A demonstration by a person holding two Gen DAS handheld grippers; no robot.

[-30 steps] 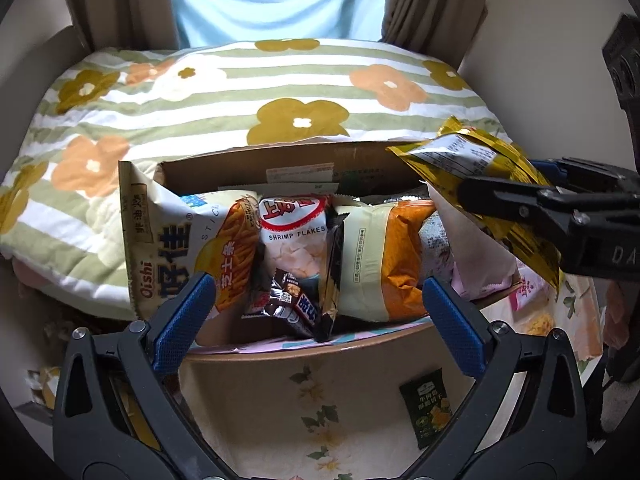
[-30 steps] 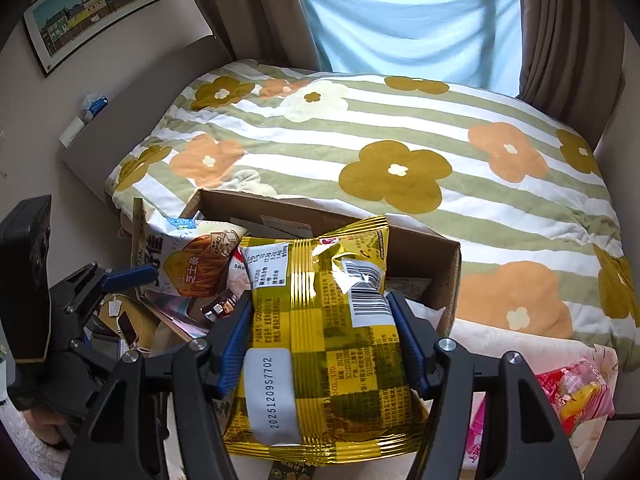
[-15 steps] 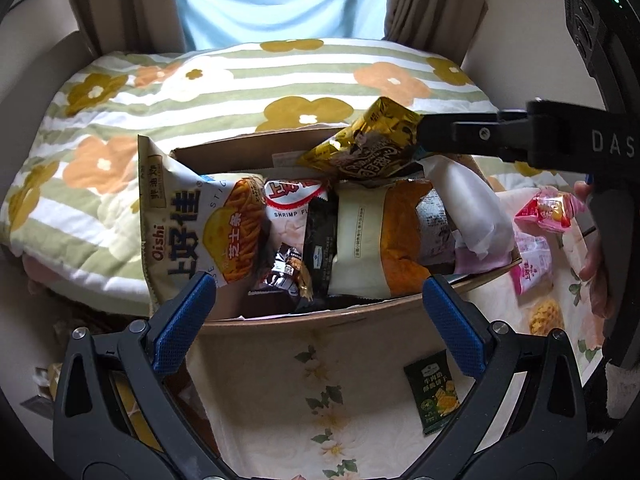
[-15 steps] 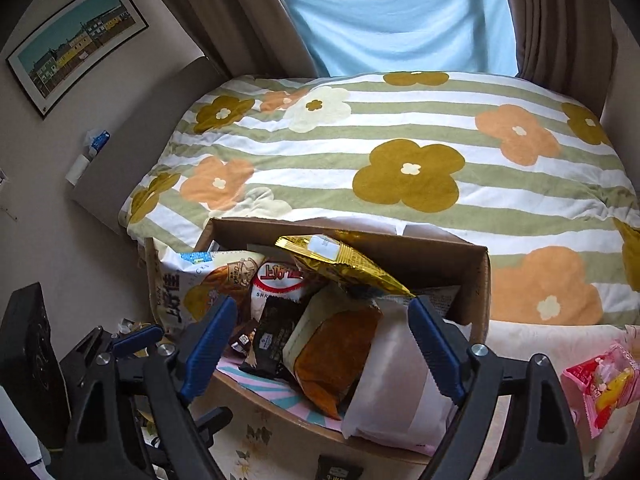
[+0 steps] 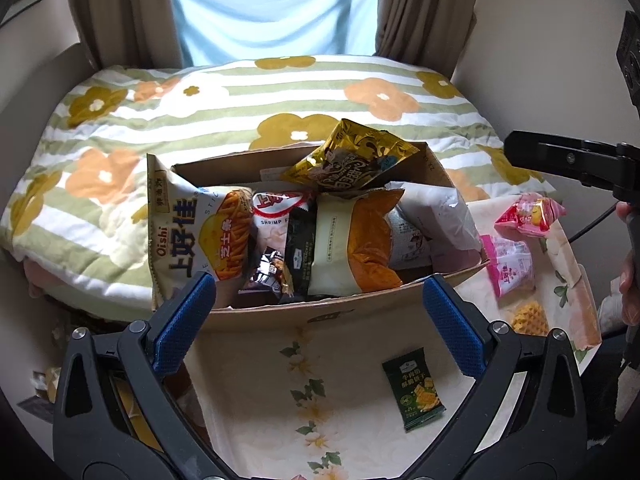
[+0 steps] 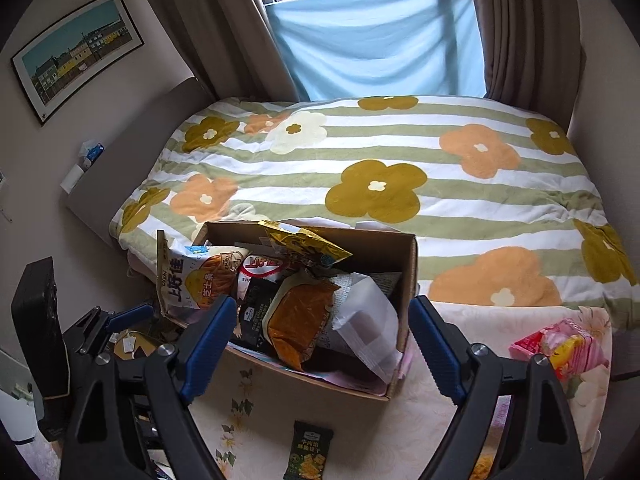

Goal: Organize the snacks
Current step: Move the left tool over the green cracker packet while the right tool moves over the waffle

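Two grippers over one table, catalogued as follows.

Cardboard box: open-topped, at the far edge of the table against the bed with its striped flower cover. Packed with upright snack bags.
- Oishi stick bag: far left of the box, standing above the rim.
- Shrimp flakes bag: just right of it.
- Dark cracker pack: near the middle, touching the white-and-orange bag on its right.
- White bag: right end of the box, leaning outward.
- Gold bag: lying tilted on top of the others at the far side, held by nothing.

Loose on the table:
- Green biscuit packet: flat, near side, in front of the box.
- Pink packets: right of the box, with a red-and-pink bag beyond them.

Left gripper: jaws apart, nothing between them, on the near side of the box.
Right gripper: jaws have just been opening; they stand wide apart and empty, short of the box. In the left view its black arm shows at the right edge.
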